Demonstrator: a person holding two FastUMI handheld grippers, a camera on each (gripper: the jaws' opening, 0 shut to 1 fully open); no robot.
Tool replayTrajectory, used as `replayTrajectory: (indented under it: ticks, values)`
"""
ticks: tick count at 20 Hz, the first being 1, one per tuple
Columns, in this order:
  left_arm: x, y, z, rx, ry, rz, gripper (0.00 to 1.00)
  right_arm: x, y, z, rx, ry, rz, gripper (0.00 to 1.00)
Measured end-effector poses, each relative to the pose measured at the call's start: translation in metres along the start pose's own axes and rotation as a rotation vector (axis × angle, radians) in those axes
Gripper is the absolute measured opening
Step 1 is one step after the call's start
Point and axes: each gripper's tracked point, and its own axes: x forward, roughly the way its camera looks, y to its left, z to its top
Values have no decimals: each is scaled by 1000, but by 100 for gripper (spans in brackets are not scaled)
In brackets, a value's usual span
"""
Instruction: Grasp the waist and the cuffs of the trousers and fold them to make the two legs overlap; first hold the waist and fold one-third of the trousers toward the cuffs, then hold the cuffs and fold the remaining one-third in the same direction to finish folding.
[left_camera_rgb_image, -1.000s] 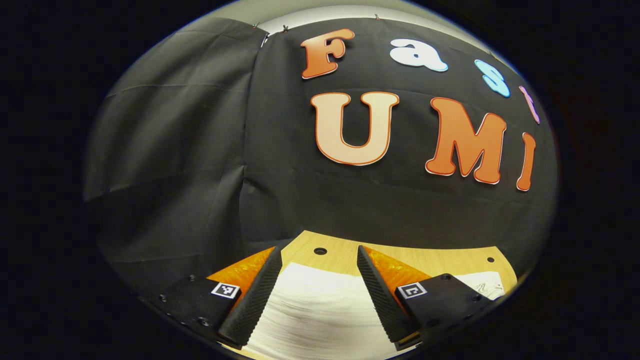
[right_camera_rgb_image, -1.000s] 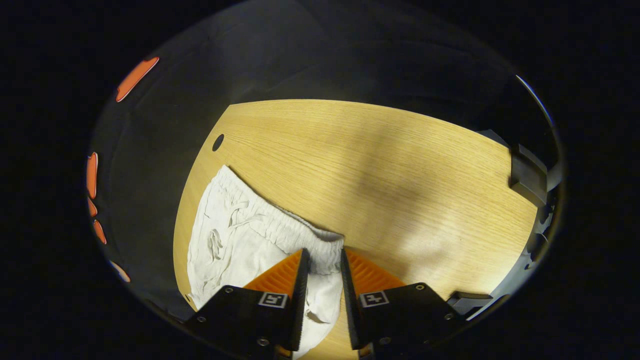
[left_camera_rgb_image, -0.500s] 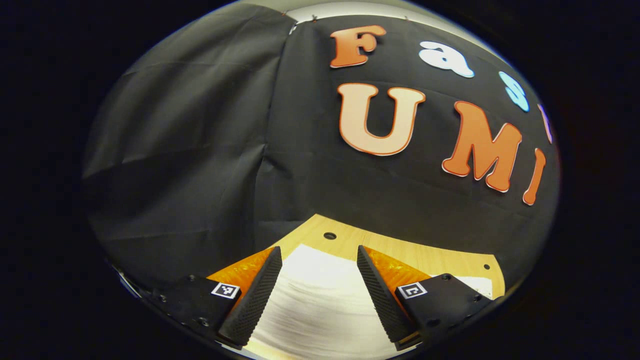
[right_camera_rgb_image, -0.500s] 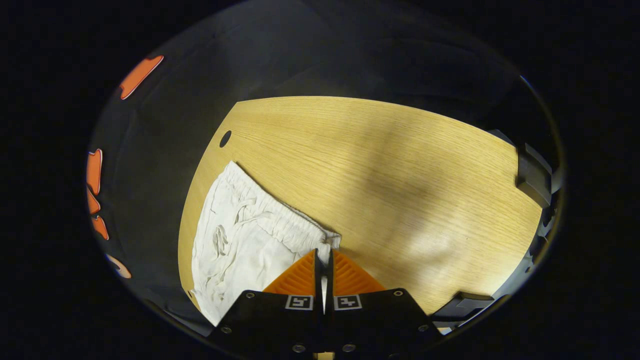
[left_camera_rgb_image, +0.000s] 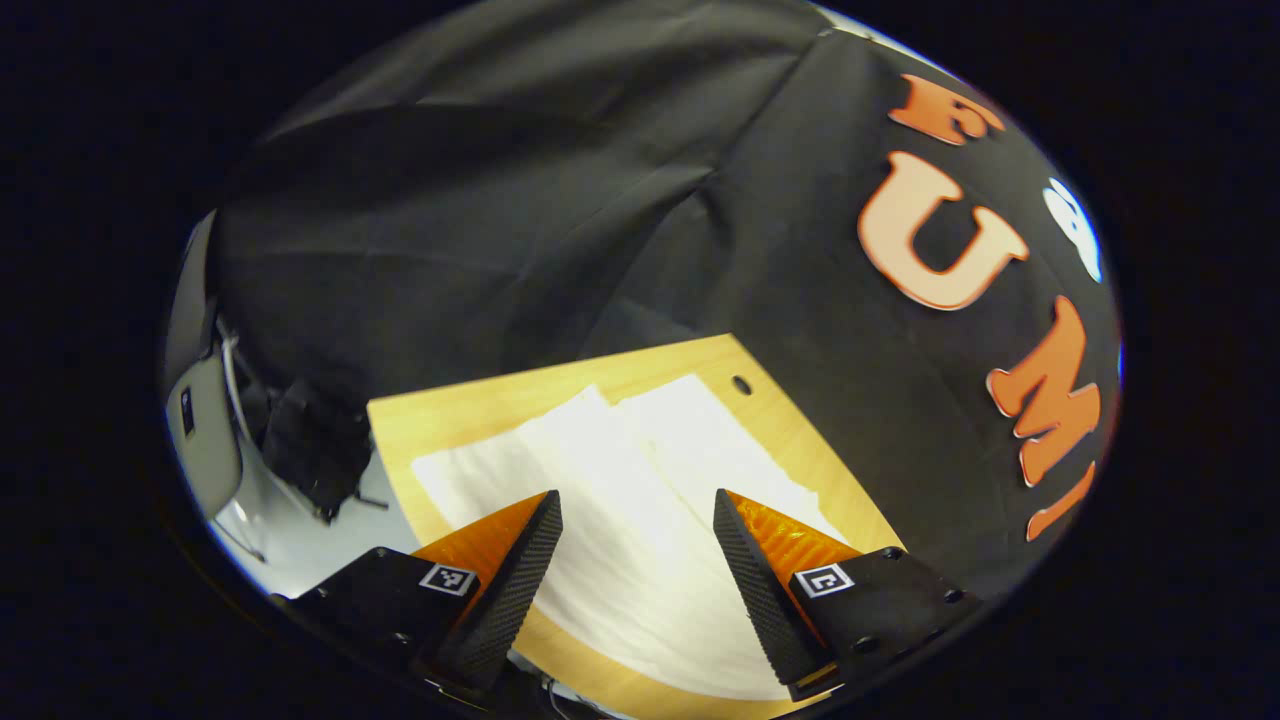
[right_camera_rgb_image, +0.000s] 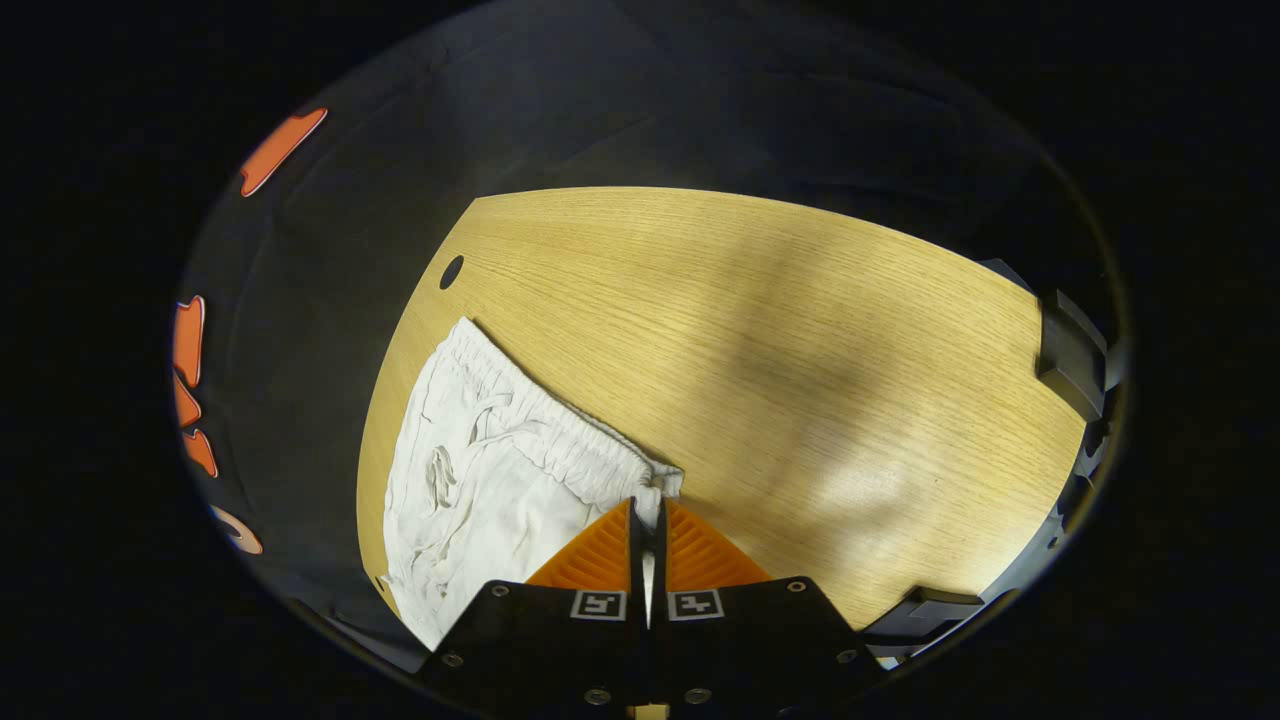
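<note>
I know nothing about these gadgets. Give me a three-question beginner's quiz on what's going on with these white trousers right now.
1. True or false: the right gripper is pinched shut on the waistband of the trousers.
2. How does the left gripper stand? A) shut on a cuff B) open above the trouser legs C) resting on bare table
3. Fill in: the trousers lie on a ____ table.

Key
1. True: its fingers are closed with the waistband's corner between them.
2. B: its fingers are spread apart, with the white cloth showing between them.
3. Wooden.
</note>
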Motion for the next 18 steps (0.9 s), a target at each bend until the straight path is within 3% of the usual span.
replayTrajectory:
  ticks: [3, 7, 18]
  values:
    - [17, 16, -22, -102, 130, 61, 100, 0, 0, 0, 1, 6, 2, 1]
    - [31, 30, -14, -211, 236, 102, 100, 0, 0, 0, 3, 12, 0, 1]
    - [74, 79, -22, -320, 282, 244, 100, -1, -1, 0, 33, 24, 4, 2]
